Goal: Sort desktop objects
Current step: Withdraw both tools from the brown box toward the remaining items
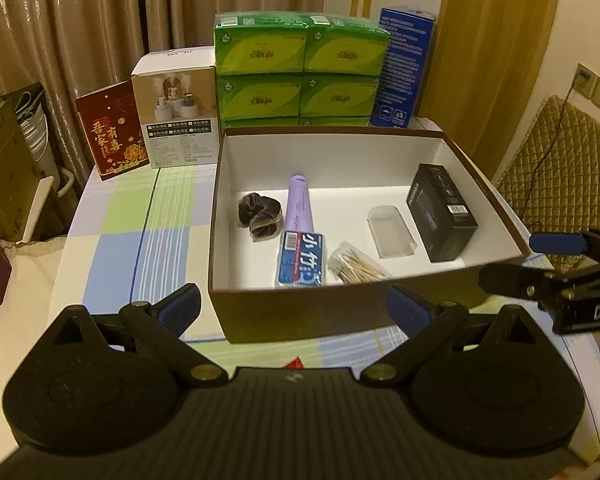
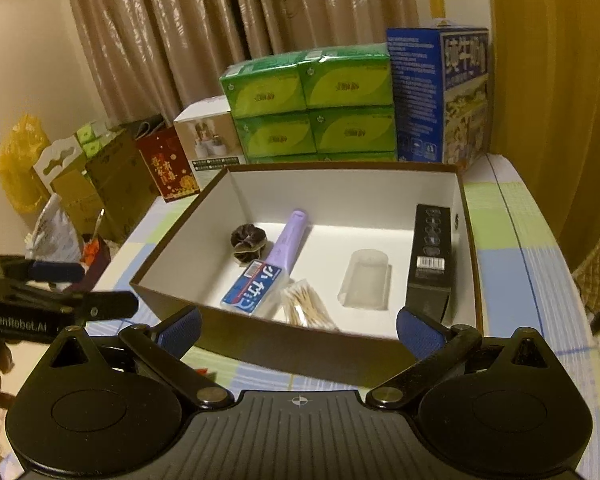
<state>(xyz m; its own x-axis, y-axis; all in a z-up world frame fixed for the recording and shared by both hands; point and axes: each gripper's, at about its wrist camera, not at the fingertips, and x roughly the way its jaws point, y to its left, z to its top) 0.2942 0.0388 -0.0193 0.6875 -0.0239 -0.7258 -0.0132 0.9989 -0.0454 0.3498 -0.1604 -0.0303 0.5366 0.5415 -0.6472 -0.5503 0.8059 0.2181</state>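
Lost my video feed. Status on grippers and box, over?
Left gripper open, empty; right gripper open, empty. Both short of the box. Inside: scrunchie, purple tube, tissue pack, swabs, black carton. Nothing in the way.

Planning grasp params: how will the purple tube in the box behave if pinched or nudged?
The purple tube lies flat; being round, it would probably roll sideways if nudged. Its glossy plastic looks slippery, and the body likely squashes under a pinch. One end rests against the blue packet, which may shift with it.
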